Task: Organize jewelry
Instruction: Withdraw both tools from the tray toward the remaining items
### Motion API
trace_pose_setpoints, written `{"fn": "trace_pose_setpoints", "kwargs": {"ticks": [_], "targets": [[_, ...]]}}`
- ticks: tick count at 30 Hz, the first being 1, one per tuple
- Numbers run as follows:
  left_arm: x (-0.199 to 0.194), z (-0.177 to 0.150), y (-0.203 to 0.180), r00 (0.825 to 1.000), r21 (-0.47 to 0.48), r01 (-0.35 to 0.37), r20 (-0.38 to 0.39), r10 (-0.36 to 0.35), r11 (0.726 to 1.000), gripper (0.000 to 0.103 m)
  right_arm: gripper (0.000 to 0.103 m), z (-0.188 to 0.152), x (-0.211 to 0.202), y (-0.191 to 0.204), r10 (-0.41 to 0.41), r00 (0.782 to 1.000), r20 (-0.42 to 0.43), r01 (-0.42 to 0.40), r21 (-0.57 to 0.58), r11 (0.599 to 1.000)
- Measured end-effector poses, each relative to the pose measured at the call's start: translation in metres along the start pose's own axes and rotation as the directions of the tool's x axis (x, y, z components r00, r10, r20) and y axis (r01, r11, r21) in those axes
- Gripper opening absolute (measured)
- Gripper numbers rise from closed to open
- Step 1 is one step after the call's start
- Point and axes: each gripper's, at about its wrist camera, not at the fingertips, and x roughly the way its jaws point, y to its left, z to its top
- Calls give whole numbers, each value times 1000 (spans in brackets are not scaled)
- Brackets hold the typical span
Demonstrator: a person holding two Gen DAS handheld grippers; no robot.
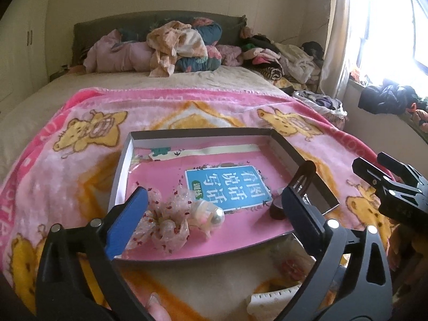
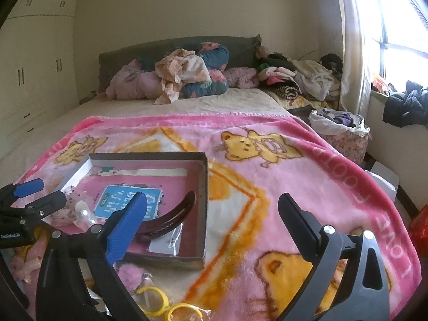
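Note:
A shallow dark-rimmed box lies on the pink bear blanket, with a pink book bearing a blue label flat inside it. A sheer dotted bow with a large pearl rests on the book at the box's near left. It lies just beyond my left gripper, which is open and touches nothing. A dark brown hair clip lies in the box's near right corner, beside a clear packet. My right gripper stands open over the blanket to the right of the box, holding nothing.
Yellow toy glasses and a pink fluffy item lie on the blanket in front of the box. A white ridged piece sits near the bed's front edge. Pillows and clothes are piled at the headboard. A lined laundry basket stands right of the bed.

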Motion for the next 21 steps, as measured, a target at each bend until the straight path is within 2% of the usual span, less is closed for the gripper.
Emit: {"fn": "trace_pose_setpoints", "kwargs": {"ticks": [21], "targets": [[-36, -9, 2, 999, 8, 8, 35, -8, 1000, 91, 96, -16, -39, 17, 36, 999, 2, -36, -17, 999]]}}
